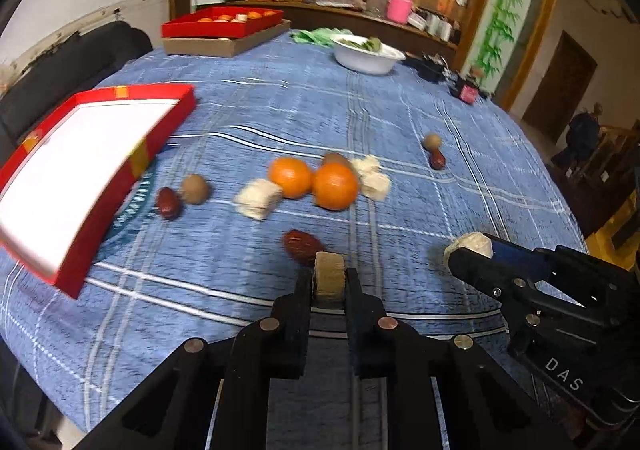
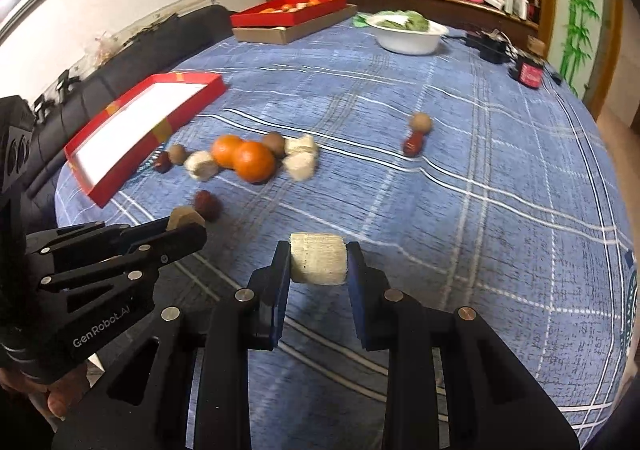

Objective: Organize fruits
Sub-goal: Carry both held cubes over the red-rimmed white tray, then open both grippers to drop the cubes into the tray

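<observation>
- Left wrist view: the left gripper [image 1: 329,276] fingers clench a beige block [image 1: 329,274] above the tabletop [image 1: 400,121]; a red date [image 1: 301,246] lies just ahead, two oranges [image 1: 312,179] beyond.
- Right wrist view: the right gripper [image 2: 319,260] fingers grasp a pale roll [image 2: 318,258]; the red tray [image 2: 140,121] sits far left.

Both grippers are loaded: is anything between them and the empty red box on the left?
Partly. A dark red date lies just ahead of the left gripper; the oranges cluster sits right of the red box. Lifted over, nothing visible blocks.
</observation>
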`<state>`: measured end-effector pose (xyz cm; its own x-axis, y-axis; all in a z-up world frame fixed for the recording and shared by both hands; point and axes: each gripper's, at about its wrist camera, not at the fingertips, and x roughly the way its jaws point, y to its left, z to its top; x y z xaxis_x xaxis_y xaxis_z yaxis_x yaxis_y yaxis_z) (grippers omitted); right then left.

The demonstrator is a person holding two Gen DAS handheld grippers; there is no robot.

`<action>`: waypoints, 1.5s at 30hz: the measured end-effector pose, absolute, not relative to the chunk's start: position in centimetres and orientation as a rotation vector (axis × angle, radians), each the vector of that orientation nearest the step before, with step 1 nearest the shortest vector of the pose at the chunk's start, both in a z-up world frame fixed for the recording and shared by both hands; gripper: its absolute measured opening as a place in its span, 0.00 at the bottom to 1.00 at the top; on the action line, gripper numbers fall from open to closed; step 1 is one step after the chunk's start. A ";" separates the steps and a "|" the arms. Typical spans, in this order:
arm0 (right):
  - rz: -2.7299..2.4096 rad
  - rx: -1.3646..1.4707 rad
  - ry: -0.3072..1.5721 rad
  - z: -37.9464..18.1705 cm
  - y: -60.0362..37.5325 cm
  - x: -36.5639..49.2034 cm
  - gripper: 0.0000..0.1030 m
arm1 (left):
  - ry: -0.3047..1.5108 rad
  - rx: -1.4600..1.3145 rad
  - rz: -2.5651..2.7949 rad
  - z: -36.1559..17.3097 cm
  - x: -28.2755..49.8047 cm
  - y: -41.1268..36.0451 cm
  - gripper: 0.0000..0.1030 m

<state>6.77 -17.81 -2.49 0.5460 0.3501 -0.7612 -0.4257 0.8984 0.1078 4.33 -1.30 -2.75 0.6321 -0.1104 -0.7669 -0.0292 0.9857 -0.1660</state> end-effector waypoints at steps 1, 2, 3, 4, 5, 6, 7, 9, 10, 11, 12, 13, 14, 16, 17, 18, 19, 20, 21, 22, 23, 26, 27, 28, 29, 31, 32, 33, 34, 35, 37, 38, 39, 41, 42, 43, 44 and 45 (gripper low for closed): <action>0.467 -0.101 0.876 -2.3 -17.4 6.6 0.25 | 0.877 -0.186 -0.042 -2.5 4.0 -0.5 0.14; 0.475 -0.109 0.869 -2.0 -16.8 6.5 0.25 | 0.869 -0.199 -0.035 -2.3 3.8 0.1 0.14; 0.482 -0.115 0.863 -1.8 -16.4 6.4 0.25 | 0.857 -0.214 -0.022 -2.1 3.5 0.9 0.14; 0.491 -0.121 0.856 -1.6 -15.9 6.4 0.25 | 0.848 -0.226 -0.011 -1.8 3.3 1.7 0.14; 0.501 -0.126 0.849 -1.3 -15.3 6.3 0.25 | 0.835 -0.239 0.006 -1.6 3.0 2.6 0.14; 0.508 -0.130 0.841 -1.0 -14.8 6.3 0.25 | 0.821 -0.253 0.028 -1.3 2.8 3.7 0.14; 0.515 -0.135 0.833 -0.8 -14.3 6.3 0.25 | 0.810 -0.265 0.050 -1.1 2.7 4.7 0.14; 0.541 -0.140 0.813 -0.1 -13.0 6.5 0.25 | 0.792 -0.290 0.097 -0.8 2.5 6.9 0.14; 0.552 -0.141 0.806 0.2 -12.3 6.6 0.25 | 0.786 -0.303 0.126 -0.7 2.5 8.1 0.14; 0.563 -0.142 0.800 0.4 -11.7 6.7 0.25 | 0.782 -0.314 0.154 -0.7 2.5 9.3 0.14; 0.577 -0.145 0.794 0.7 -11.1 6.9 0.25 | 0.779 -0.321 0.172 -0.7 2.6 10.1 0.14; 0.598 -0.149 0.785 1.0 -10.0 7.1 0.25 | 0.774 -0.329 0.192 -0.7 2.7 11.1 0.14; 0.612 -0.153 0.779 1.2 -9.3 7.3 0.25 | 0.768 -0.337 0.214 -0.7 2.8 12.0 0.14; 0.652 -0.165 0.769 1.6 -7.2 7.8 0.25 | 0.762 -0.350 0.246 -0.7 3.1 13.6 0.14; 0.669 -0.168 0.764 1.7 -6.2 8.0 0.25 | 0.755 -0.354 0.265 -0.7 3.3 14.5 0.14; 0.683 -0.173 0.759 1.8 -5.2 8.2 0.25 | 0.751 -0.357 0.278 -0.6 3.5 15.2 0.14; 0.702 -0.181 0.751 2.0 -3.9 8.7 0.25 | 0.745 -0.359 0.293 -0.5 3.7 15.8 0.14; 0.714 -0.180 0.747 2.0 -2.9 9.0 0.25 | 0.740 -0.360 0.306 -0.5 3.9 16.3 0.14; 0.729 -0.175 0.744 2.1 -1.8 9.5 0.25 | 0.736 -0.361 0.318 -0.5 4.1 16.9 0.14; 0.742 -0.173 0.743 2.2 -0.8 9.9 0.26 | 0.733 -0.362 0.329 -0.5 4.2 17.4 0.14; 0.751 -0.176 0.740 2.2 0.4 10.4 0.26 | 0.730 -0.362 0.338 -0.5 4.3 17.8 0.14; 0.777 -0.183 0.750 1.7 3.8 11.8 0.26 | 0.738 -0.372 0.367 -1.0 4.8 19.4 0.14; 0.780 -0.190 0.755 1.4 4.8 12.2 0.26 | 0.740 -0.375 0.376 -1.1 5.0 19.9 0.14; 0.782 -0.193 0.763 1.2 5.4 12.5 0.26 | 0.747 -0.380 0.384 -1.4 5.2 20.5 0.14; 0.784 -0.196 0.775 0.8 6.4 12.9 0.26 | 0.750 -0.387 0.387 -1.5 5.3 20.7 0.14; 0.785 -0.205 0.787 0.1 7.7 13.6 0.26 | 0.756 -0.389 0.396 -1.8 5.7 21.3 0.14; 0.785 -0.207 0.795 -0.2 8.0 13.9 0.26 | 0.759 -0.394 0.399 -2.0 5.9 21.7 0.14; 0.784 -0.210 0.804 -0.4 8.5 14.2 0.26 | 0.763 -0.400 0.399 -2.1 6.1 22.0 0.14; 0.782 -0.215 0.809 -0.7 8.9 14.5 0.26 | 0.765 -0.402 0.402 -2.2 6.2 22.2 0.14; 0.780 -0.222 0.818 -1.0 9.3 14.9 0.26 | 0.767 -0.401 0.408 -2.4 6.5 22.4 0.14; 0.776 -0.231 0.833 -1.5 9.9 15.5 0.26 | 0.773 -0.412 0.406 -2.7 6.8 23.0 0.14; 0.775 -0.238 0.840 -1.7 10.2 15.7 0.26 | 0.772 -0.415 0.397 -2.7 6.8 23.1 0.14; 0.773 -0.244 0.846 -1.9 10.5 15.9 0.26 | 0.769 -0.413 0.388 -2.8 6.8 23.1 0.14; 0.766 -0.249 0.859 -2.4 10.9 16.3 0.26 | 0.740 -0.421 0.349 -2.8 6.7 23.4 0.14; 0.766 -0.251 0.869 -2.6 11.1 16.5 0.27 | 0.720 -0.426 0.322 -2.8 6.6 23.6 0.14; 0.765 -0.256 0.880 -2.9 11.1 16.6 0.28 | 0.709 -0.421 0.308 -2.7 6.6 23.6 0.15; 0.765 -0.258 0.885 -3.0 11.2 16.4 0.31 | 0.696 -0.414 0.297 -2.8 6.5 23.7 0.16; 0.765 -0.264 0.887 -3.0 11.1 16.4 0.42 | 0.685 -0.406 0.288 -2.7 6.4 23.7 0.23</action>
<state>16.37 11.13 -3.01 0.3926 0.4907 -0.7779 -0.6976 0.7100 0.0958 6.36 23.75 -2.73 0.7403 0.1241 -0.6607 -0.3856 0.8835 -0.2661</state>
